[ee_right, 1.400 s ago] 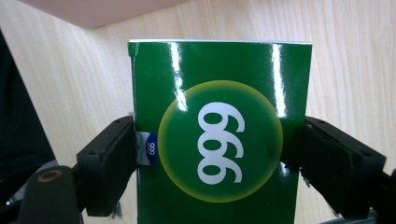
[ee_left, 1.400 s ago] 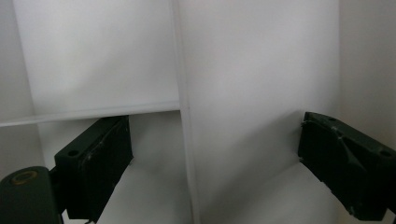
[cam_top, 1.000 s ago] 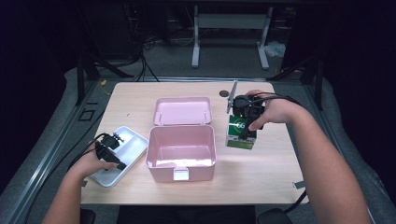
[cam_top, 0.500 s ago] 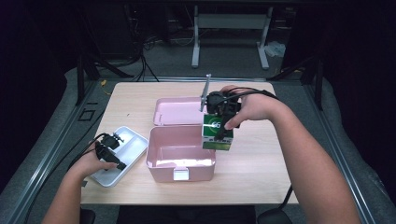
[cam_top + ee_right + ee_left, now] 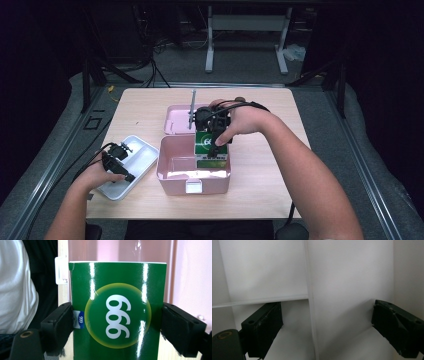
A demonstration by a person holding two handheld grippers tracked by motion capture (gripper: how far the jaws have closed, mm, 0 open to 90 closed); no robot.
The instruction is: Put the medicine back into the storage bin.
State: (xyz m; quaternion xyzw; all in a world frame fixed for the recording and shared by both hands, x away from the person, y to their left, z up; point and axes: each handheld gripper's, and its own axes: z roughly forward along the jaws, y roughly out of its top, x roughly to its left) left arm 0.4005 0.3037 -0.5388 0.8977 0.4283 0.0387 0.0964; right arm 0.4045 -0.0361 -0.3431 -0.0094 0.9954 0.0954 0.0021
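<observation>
A green carton [image 5: 204,141] marked "999" [image 5: 117,315] hangs over the right part of the open pink box [image 5: 176,172]. My right gripper [image 5: 213,145] is shut on it, one jaw on each side [image 5: 117,327]. The carton's lower end sits at about the box's rim, tilted a little. The pink lid [image 5: 176,121] lies flat behind the box. At the table's left, my left gripper [image 5: 118,161] rests over a white divided tray [image 5: 144,156]. Its jaws [image 5: 327,325] stand open, straddling the tray's divider [image 5: 310,300] with nothing held.
The wooden table [image 5: 265,180] has bare room to the right of the pink box and along the back. The person's right forearm [image 5: 300,175] crosses the right side. A white latch [image 5: 193,187] sticks out at the box's front.
My right gripper has carried the green carton left from the table's right side to above the pink box. The left gripper has stayed on the white tray.
</observation>
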